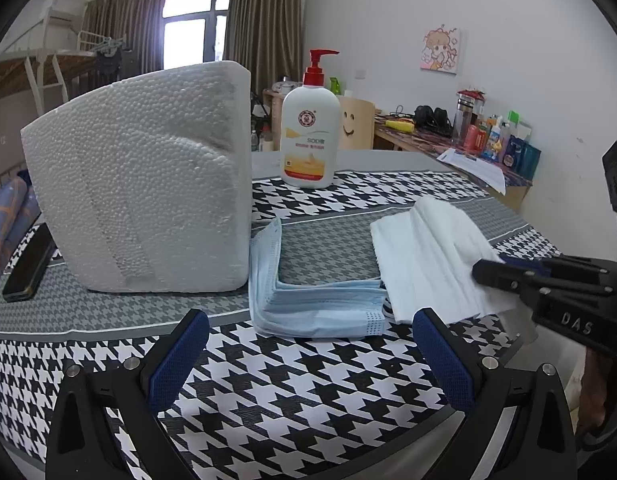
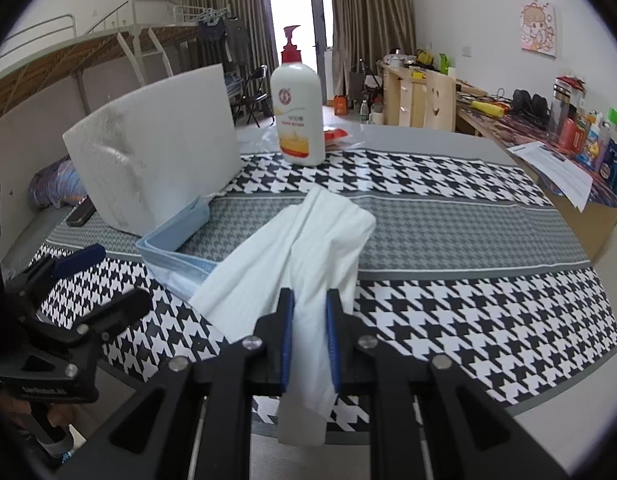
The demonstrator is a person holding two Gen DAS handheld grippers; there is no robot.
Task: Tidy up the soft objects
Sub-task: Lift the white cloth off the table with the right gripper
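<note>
A white tissue sheet (image 2: pixel 308 248) lies partly on the houndstooth table, its near end pinched between my right gripper's (image 2: pixel 310 312) blue pads. It also shows in the left wrist view (image 1: pixel 428 256), with the right gripper (image 1: pixel 492 274) on its right edge. A stack of light blue face masks (image 1: pixel 308 304) lies bent in an L beside the tissue, against a white foam block (image 1: pixel 144 184). The masks also show in the right wrist view (image 2: pixel 176 248). My left gripper (image 1: pixel 308 344) is open and empty, just in front of the masks.
A white lotion bottle with a red pump (image 1: pixel 308 136) stands behind the masks. A black phone (image 1: pixel 28 264) lies left of the foam block. A cluttered side desk (image 1: pixel 468 140) stands at the right, and the table's near edge (image 2: pixel 428 412) is close below my right gripper.
</note>
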